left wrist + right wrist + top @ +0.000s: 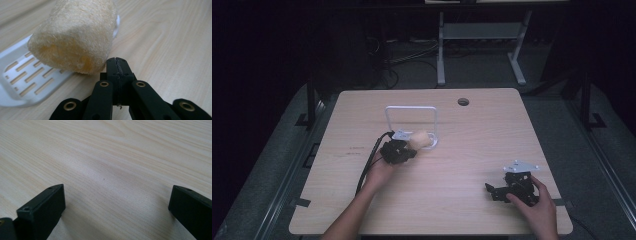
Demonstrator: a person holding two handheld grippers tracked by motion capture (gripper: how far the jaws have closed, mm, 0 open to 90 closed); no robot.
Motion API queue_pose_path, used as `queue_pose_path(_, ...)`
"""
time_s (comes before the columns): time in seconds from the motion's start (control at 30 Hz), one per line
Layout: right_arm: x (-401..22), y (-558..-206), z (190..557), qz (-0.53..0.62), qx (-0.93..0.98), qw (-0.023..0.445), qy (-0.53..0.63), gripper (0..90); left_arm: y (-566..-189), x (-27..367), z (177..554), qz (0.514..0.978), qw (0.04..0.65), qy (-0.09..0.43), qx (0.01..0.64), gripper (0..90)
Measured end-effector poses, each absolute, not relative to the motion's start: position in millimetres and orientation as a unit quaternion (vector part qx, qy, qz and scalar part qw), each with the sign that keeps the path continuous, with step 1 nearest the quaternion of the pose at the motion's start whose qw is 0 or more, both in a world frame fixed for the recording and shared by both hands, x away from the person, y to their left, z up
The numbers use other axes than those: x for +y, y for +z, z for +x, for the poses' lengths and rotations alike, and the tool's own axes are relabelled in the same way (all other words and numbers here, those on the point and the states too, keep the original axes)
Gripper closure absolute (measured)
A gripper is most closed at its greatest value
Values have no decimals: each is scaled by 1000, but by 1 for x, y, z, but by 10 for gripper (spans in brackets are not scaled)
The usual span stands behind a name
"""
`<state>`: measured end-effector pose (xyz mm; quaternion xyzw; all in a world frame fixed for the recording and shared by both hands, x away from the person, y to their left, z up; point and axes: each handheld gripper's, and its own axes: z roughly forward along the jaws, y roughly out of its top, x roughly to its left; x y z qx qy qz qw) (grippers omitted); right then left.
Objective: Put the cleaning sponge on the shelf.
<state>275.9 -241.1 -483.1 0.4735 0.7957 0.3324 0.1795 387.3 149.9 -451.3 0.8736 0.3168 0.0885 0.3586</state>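
A pale yellow, fibrous loofah roll (pixel 75 35) lies on its side on a flat white plastic tray with slotted holes (pixel 27 80), near the middle of the light wooden table (pixel 452 165), a little towards its far edge. In the high view the roll's (pixel 421 139) long axis runs roughly left to right across the table, with one end towards the left gripper (pixel 404 150). In the left gripper view that cut, hollowed end faces the camera and hangs just over the tray's near rim. A white wire frame (pixel 412 117) rises upright from the tray behind the roll.

The left gripper (pixel 117 66) has its black jaws pressed together on nothing, their tips just beside the roll's near end; whether they touch it is unclear.

The right gripper (pixel 497 192) rests near the table's near right corner, its jaws (pixel 112 202) spread wide over bare wood.
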Motion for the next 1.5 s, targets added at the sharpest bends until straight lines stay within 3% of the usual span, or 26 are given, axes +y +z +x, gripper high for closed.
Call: queue_pose_path(1.5, -241, -483, 276, 473, 796, 180, 332, 7, -448, 187, 395, 848, 360, 137, 364, 891)
